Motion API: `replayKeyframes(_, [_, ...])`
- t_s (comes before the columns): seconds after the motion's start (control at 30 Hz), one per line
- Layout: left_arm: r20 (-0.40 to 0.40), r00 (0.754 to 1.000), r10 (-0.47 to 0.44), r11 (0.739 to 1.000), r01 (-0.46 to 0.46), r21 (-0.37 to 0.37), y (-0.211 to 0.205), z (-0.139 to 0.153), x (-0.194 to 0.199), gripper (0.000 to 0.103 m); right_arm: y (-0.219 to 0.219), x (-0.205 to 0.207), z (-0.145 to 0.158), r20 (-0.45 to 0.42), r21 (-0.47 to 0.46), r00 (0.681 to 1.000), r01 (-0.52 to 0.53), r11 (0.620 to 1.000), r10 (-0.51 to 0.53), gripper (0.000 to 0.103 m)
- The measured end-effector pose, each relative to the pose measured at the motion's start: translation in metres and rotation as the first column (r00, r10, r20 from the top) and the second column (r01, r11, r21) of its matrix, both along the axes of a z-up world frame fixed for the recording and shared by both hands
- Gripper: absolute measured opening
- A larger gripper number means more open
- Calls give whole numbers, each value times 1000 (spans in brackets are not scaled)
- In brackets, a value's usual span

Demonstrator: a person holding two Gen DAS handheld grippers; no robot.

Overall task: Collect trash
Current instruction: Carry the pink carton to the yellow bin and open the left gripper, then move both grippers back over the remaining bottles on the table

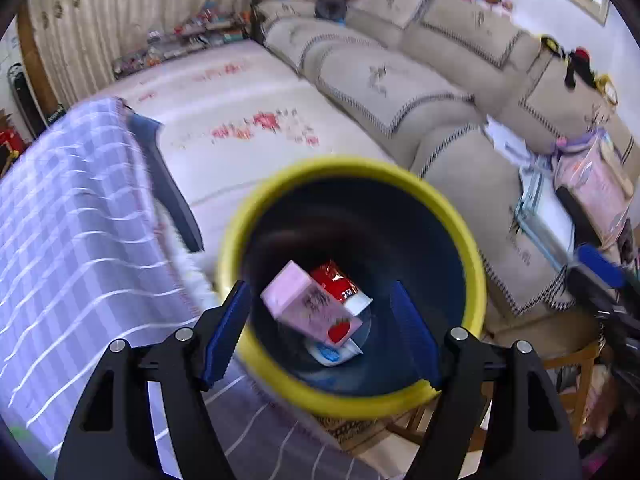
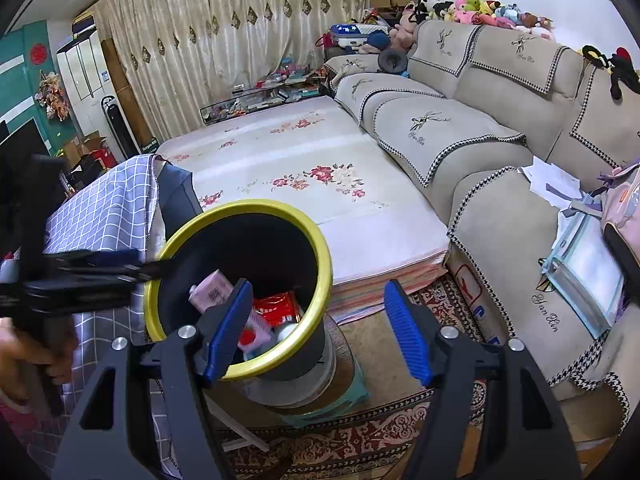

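Both tongs gape, empty: left gripper (image 1: 320, 330) above bin (image 1: 460, 224), right gripper (image 2: 318, 330) near. Pink carton (image 1: 312, 308) inside looks light, crushable; grip flat sides.

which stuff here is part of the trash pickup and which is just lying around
Part of the job:
- yellow-rimmed bin
- pink carton in it
- red wrapper in it
- left gripper, open over the bin

Just lying about:
- sofa
- soft toys
- papers
- checked cloth
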State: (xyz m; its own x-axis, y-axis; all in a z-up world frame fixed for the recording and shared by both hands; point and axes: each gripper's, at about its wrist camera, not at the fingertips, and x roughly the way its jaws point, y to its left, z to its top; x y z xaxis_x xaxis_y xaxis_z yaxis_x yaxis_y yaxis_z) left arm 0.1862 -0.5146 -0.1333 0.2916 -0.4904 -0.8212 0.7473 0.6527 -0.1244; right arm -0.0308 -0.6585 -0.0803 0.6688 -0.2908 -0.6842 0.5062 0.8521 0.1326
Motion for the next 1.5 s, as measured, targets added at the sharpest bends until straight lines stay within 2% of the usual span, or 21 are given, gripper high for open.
replayKeyframes(0.13, [94, 994, 48, 995, -40, -87, 57, 43, -20, 92, 7, 4, -5, -2, 9, 1000, -23, 1000, 23, 68])
replayKeyframes(0.3, [137, 983, 126, 982, -105, -154, 131, 71, -40, 96, 28, 14, -7, -1, 15, 997, -73, 997, 73, 68])
replayKeyframes(0.4, [181, 958, 221, 965, -188, -181, 187, 82, -51, 98, 46, 23, -6, -2, 13, 993, -114, 993, 114, 68])
replayKeyframes(0.53, [231, 904, 359, 927, -317, -199, 262, 88, -65, 98, 74, 39, -4, -5, 6, 984, -177, 984, 177, 68])
replayKeyframes(0.7, [249, 815, 523, 851, -481, -210, 354, 91, -78, 98, 116, 64, -2, -20, -3, 960, -279, 960, 278, 68])
replayKeyframes(0.9, [226, 740, 633, 774, -598, -210, 437, 82, -89, 98, 183, 99, 6, -15, -1, 904, -428, 904, 428, 68])
replayKeyframes(1.07, [214, 698, 683, 730, -647, -221, 474, 74, -95, 98, 248, 126, 15, -13, -8, 816, -578, 816, 578, 68])
replayKeyframes(1.2, [198, 686, 700, 714, -664, -224, 484, 71, -97, 98, 289, 142, 14, -31, -30, 748, -664, 747, 663, 68])
replayKeyframes(1.3, [181, 682, 708, 705, -673, -224, 486, 66, -97, 98, 313, 160, 6, -53, -4, 702, -712, 703, 710, 68])
replayKeyframes(1.4, [165, 683, 712, 701, -677, -222, 484, 61, -97, 98, 325, 171, -1, -71, 7, 680, -731, 682, 730, 68])
replayKeyframes(1.5, [162, 686, 709, 704, -676, -219, 483, 60, -96, 98, 328, 179, -3, -78, 7, 672, -739, 674, 737, 67])
